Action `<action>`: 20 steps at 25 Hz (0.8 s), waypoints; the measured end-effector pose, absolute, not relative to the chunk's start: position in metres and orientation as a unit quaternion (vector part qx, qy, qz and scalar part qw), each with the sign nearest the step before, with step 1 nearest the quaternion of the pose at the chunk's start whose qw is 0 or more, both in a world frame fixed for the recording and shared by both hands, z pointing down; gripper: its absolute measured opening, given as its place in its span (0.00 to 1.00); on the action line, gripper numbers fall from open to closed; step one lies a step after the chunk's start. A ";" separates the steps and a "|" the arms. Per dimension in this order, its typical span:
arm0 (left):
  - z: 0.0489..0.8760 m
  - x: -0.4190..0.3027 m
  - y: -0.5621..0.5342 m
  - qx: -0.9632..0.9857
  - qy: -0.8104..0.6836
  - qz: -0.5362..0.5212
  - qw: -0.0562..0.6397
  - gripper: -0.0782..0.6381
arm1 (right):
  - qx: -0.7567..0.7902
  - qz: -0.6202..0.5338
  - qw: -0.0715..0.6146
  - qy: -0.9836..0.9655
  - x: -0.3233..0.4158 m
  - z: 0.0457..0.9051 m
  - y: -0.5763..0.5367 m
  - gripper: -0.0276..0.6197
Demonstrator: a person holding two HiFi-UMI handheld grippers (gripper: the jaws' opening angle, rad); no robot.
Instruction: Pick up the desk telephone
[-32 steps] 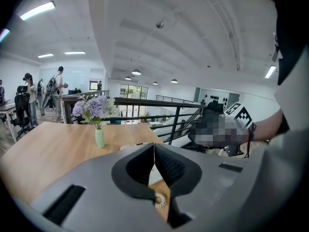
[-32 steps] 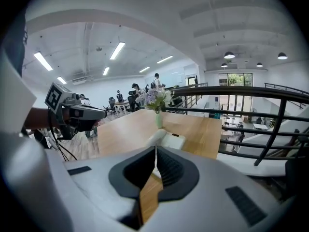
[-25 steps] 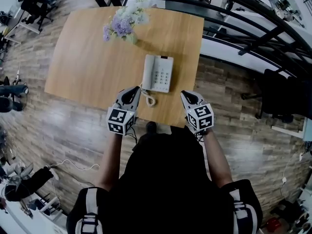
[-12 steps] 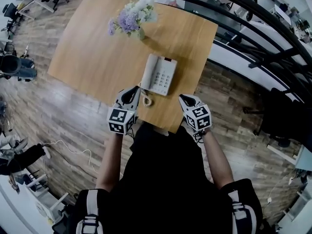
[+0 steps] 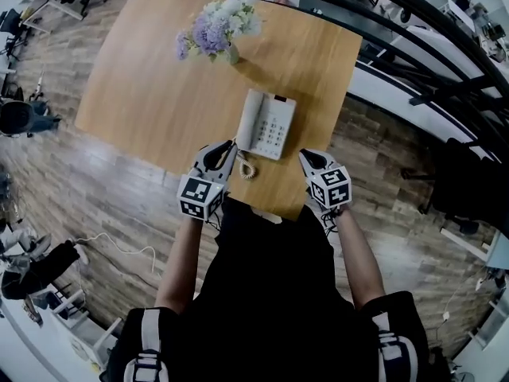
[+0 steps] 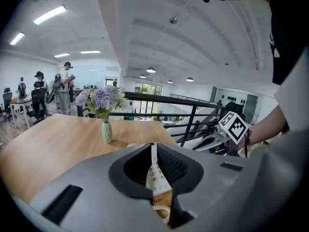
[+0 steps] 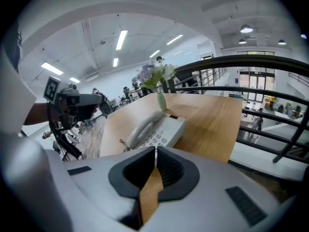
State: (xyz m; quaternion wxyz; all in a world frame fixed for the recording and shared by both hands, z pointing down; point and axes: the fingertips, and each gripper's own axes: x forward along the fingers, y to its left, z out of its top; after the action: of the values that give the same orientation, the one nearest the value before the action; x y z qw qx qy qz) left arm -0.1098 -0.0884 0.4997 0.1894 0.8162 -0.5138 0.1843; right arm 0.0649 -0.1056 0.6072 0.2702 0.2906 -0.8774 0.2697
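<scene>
A white desk telephone (image 5: 265, 124) lies on the wooden table (image 5: 151, 86) near its front edge, handset (image 5: 250, 120) resting on its left side and a coiled cord (image 5: 246, 168) trailing toward me. My left gripper (image 5: 231, 144) is shut and empty, its tips just off the phone's near left corner, above the cord. My right gripper (image 5: 303, 155) is also shut and empty, a little right of the phone's near right corner. In the right gripper view the telephone (image 7: 157, 129) sits just beyond the closed jaws. The left gripper view shows only a sliver of keypad (image 6: 155, 175) past its shut jaws.
A green vase of purple and white flowers (image 5: 219, 26) stands at the table's far side behind the phone. A black railing (image 5: 413, 22) runs along the table's right and far sides. Wood floor surrounds the table; people (image 6: 63, 86) and office chairs are far off.
Both grippers have sunk and drawn closer to the phone's near corners. Both stay shut. The phone has not moved.
</scene>
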 end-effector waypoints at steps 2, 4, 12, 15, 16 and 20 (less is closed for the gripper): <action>0.504 -0.113 -0.098 0.834 -0.482 0.188 0.193 0.18 | 0.332 0.285 0.264 -0.859 0.064 0.613 -0.115 0.09; 0.511 -0.116 -0.106 0.848 -0.449 0.196 0.202 0.24 | 0.364 0.307 0.243 -0.845 0.058 0.615 -0.121 0.09; 0.550 -0.117 -0.135 0.870 -0.379 0.216 0.231 0.38 | 0.375 0.319 0.246 -0.835 0.026 0.629 -0.121 0.09; 0.567 -0.118 -0.141 0.864 -0.380 0.215 0.248 0.40 | 0.366 0.328 0.252 -0.834 0.023 0.638 -0.125 0.09; 0.573 -0.119 -0.141 0.863 -0.380 0.214 0.257 0.40 | 0.364 0.332 0.254 -0.832 0.023 0.642 -0.126 0.09; 0.594 -0.125 -0.145 0.855 -0.376 0.209 0.289 0.42 | 0.356 0.342 0.258 -0.830 0.018 0.657 -0.130 0.13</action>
State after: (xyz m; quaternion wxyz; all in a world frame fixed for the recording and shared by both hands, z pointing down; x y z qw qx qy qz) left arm -0.1253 -0.1448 0.5939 0.2891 0.8552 -0.3763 0.2086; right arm 0.0184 -0.1299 0.6573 0.2582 0.3563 -0.8301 0.3425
